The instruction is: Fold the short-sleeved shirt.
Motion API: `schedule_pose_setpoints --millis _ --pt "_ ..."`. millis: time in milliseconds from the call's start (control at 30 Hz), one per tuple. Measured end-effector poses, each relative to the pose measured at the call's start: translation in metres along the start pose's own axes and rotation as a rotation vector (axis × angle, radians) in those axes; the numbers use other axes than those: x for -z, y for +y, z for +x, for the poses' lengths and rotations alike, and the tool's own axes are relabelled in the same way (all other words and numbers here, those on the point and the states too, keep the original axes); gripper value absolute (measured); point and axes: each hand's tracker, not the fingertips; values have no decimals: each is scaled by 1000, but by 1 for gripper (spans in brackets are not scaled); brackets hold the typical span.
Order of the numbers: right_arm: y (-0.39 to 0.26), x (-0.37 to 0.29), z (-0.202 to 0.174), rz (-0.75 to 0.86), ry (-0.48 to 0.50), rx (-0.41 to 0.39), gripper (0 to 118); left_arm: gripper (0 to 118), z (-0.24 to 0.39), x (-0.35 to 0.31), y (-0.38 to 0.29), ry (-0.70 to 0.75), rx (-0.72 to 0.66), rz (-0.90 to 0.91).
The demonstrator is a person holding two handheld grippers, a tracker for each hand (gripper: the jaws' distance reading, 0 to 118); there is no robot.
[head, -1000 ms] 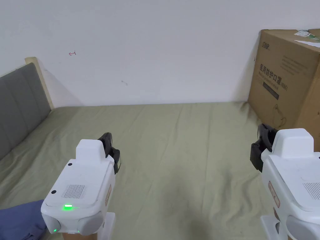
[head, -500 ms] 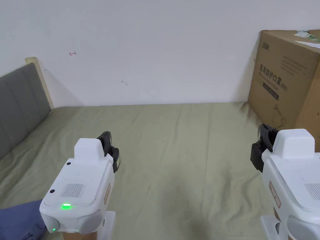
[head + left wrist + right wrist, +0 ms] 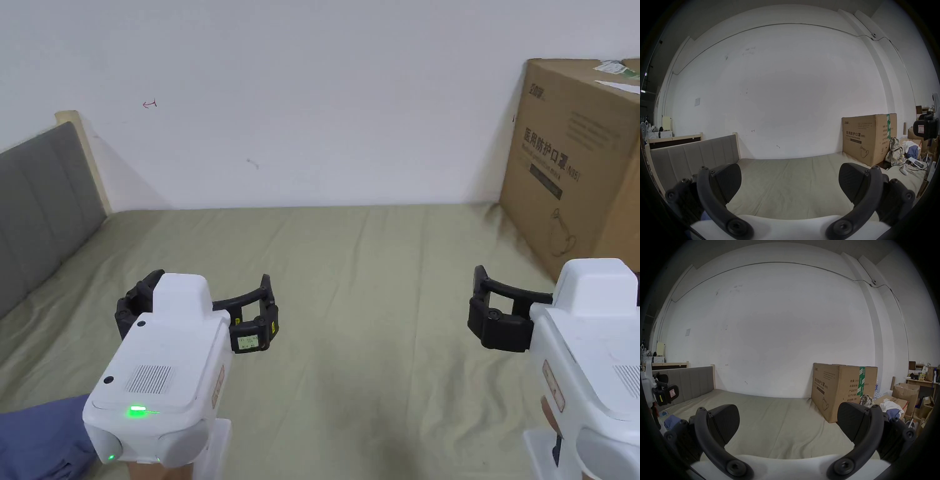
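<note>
A bundle of blue cloth (image 3: 37, 434), which may be the short-sleeved shirt, lies crumpled at the near left corner of the bed, just beside the body of the left gripper. From the right gripper view the same blue cloth (image 3: 671, 419) sits low on the left, on the sheet near the headboard side. I cannot tell its shape or sleeves from here.

The left gripper (image 3: 199, 306) hangs over the olive-green sheet (image 3: 375, 325) with its jaws spread wide and nothing between them; in the left gripper view the two black pads (image 3: 728, 181) stand far apart, with bare sheet showing in the gap. A green light glows on its white housing.

The right gripper (image 3: 787, 421) is released too, its jaws standing well apart over the sheet in its own view and gripping nothing. In the head view it sits at the right edge, where I can see one black jaw in front of its white body. The two grippers are well apart from each other, both above the near half of the bed.

A grey padded headboard (image 3: 37, 206) runs along the left side. A big cardboard box (image 3: 575, 162) stands on the far right corner of the bed against the white wall (image 3: 312, 94). Beyond the box, in the left gripper view, a heap of mixed clothes (image 3: 894, 154) lies among more cartons.
</note>
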Motion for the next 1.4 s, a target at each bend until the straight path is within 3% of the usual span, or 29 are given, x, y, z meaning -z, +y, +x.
schedule_pose_setpoints --millis 1400 --pt "3 -1 -4 4 32 -4 118 118 -7 0 1 7 -38 16"
